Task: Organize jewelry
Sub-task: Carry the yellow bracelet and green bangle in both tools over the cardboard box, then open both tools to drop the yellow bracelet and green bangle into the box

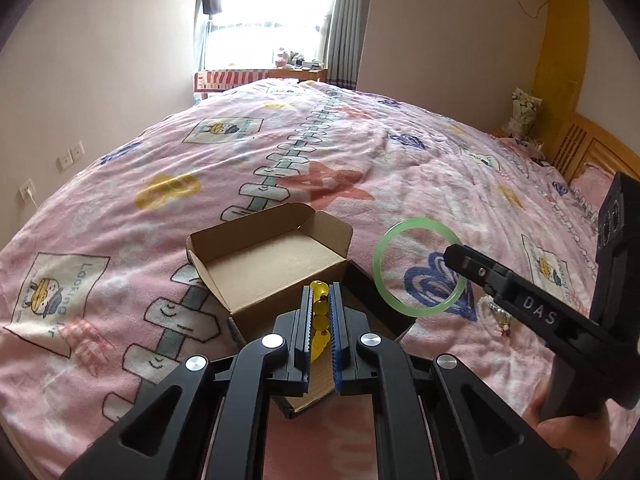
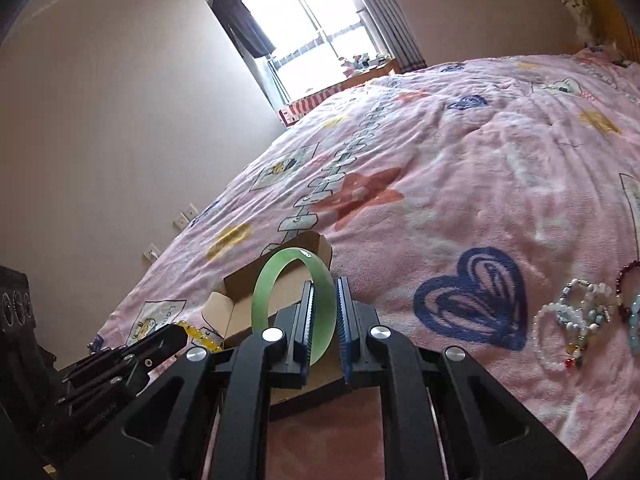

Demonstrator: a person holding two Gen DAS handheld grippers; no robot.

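An open cardboard box (image 1: 264,256) lies on the pink bedspread. My left gripper (image 1: 322,292) is shut on a yellow bead bracelet (image 1: 320,310), held over the box's near edge. The right gripper (image 1: 454,258) comes in from the right, shut on a green bangle (image 1: 420,267) that hangs in the air beside the box. In the right wrist view the right gripper (image 2: 324,286) pinches the green bangle (image 2: 280,276) upright in front of the box (image 2: 240,304). The left gripper (image 2: 176,334) with its yellow beads (image 2: 196,334) shows at lower left.
Several bead bracelets (image 2: 580,316), white, pale blue and dark red, lie on the bedspread (image 2: 480,160) to the right. A white bead bracelet (image 1: 498,314) peeks out under the right gripper. A wooden headboard (image 1: 580,148) stands far right. A hand (image 1: 560,432) holds the right gripper's handle.
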